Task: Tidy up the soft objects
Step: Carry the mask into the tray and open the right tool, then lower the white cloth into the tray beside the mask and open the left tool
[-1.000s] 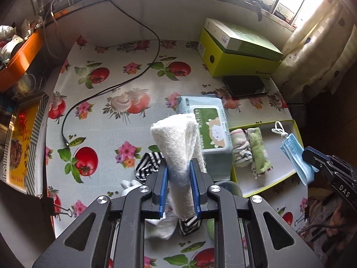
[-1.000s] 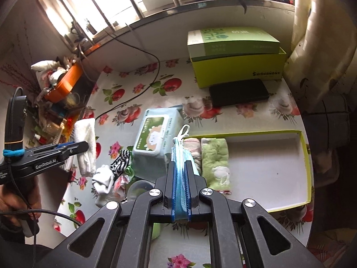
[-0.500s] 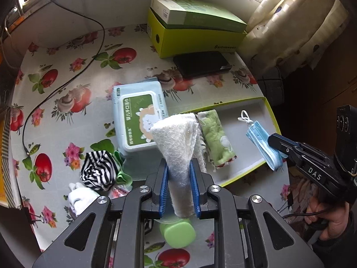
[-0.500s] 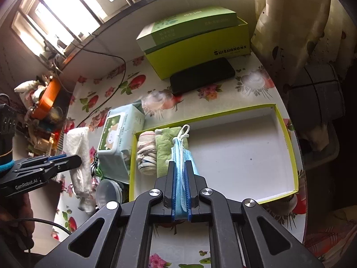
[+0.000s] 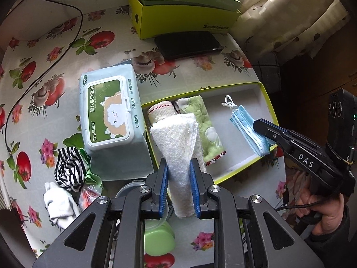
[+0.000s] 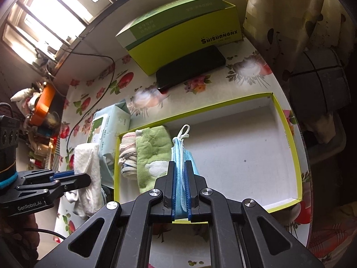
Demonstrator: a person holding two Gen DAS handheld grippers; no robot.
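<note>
Pointing steeply down over the worktop (image 5: 67, 51), the left gripper (image 5: 178, 185) is clamped on a rolled white towel (image 5: 178, 143) above the near-left corner of the shallow green box (image 6: 287, 131). Beside it, the right gripper (image 6: 180, 185) pinches a blue face mask (image 6: 178, 156) over the box, next to the green cloth (image 6: 151, 154).

tray's (image 6: 292, 156) right half free, cloths (image 6: 151, 154) fill left

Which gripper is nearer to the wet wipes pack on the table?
Left. The left gripper, holding the white towel, hangs just beside the wet wipes pack. The right gripper, holding the blue mask, is farther off, over the tray.
</note>
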